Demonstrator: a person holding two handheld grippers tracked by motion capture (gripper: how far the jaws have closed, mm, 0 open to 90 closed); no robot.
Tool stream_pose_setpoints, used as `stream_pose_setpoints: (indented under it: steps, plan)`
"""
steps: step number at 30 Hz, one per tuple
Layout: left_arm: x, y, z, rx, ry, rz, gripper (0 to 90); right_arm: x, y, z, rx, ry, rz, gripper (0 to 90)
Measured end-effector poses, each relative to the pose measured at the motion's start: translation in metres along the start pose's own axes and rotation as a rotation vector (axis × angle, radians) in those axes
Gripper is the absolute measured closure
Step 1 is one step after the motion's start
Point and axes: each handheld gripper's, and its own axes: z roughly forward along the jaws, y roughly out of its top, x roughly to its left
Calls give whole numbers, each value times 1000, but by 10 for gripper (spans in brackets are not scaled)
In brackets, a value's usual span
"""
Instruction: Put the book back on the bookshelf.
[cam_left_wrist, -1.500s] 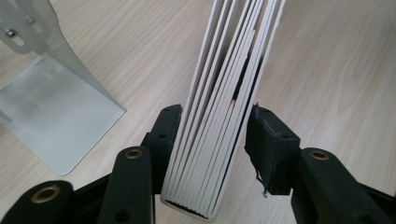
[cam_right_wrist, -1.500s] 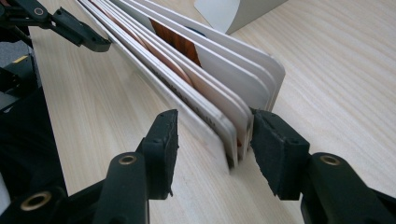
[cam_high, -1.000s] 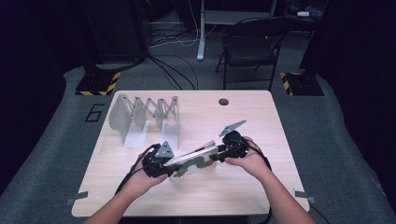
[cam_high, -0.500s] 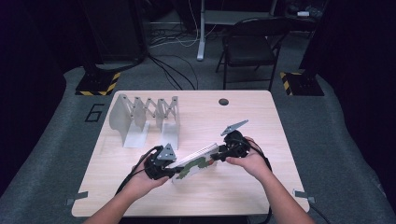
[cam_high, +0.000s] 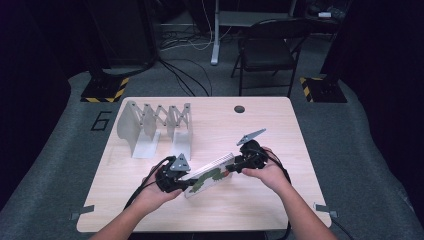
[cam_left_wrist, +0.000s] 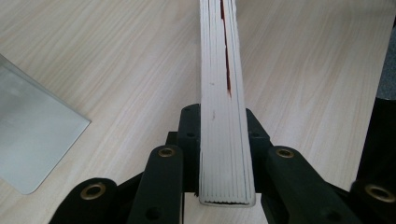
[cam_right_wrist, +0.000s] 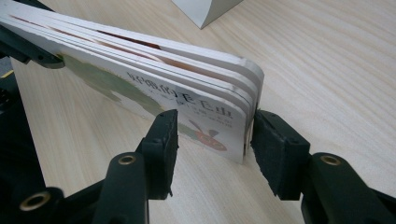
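A thick board book (cam_high: 207, 177) with a white and green cover stands on edge over the wooden table (cam_high: 260, 130), spanning between my two grippers. My left gripper (cam_high: 186, 181) is shut on its near-left end; in the left gripper view the page edges (cam_left_wrist: 224, 116) run straight up from between the jaws of that gripper (cam_left_wrist: 224, 135). My right gripper (cam_high: 235, 167) straddles the book's far-right corner. In the right gripper view the book (cam_right_wrist: 187, 93) crosses the gripper (cam_right_wrist: 212, 144) at an angle: one pad (cam_right_wrist: 275, 149) touches the edge, and the other stands slightly off the cover.
A grey metal accordion rack (cam_high: 155, 125) stands at the table's back left, and its base plate (cam_left_wrist: 32, 140) lies close to my left gripper. A dark round grommet (cam_high: 239, 109) sits near the far edge. A folding chair (cam_high: 267, 50) stands beyond the table.
Both grippers and the book have barely moved. The book has tipped a little more onto its edge.
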Motion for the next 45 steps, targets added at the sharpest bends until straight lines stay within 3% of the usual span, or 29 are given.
stream_pose_setpoints:
  steps: [13,19,27,29,34,38,45]
  plan:
    - [-2,6,-7,5,16,-4,752,-3,-2,3,-22,0,48,508]
    - [-2,9,-10,8,21,-8,753,-1,-2,4,-25,6,29,508]
    - [4,9,-20,0,17,-28,753,-2,-6,5,-29,17,43,508]
    - [5,8,-23,-16,39,-34,753,-1,-7,6,-27,18,55,507]
    - [8,6,-29,-23,47,-52,753,0,-6,5,-30,23,63,507]
    - [11,3,-35,-23,61,-57,753,2,-6,7,-21,23,31,505]
    - [14,0,-47,-36,77,-85,753,7,-4,10,-24,14,23,502]
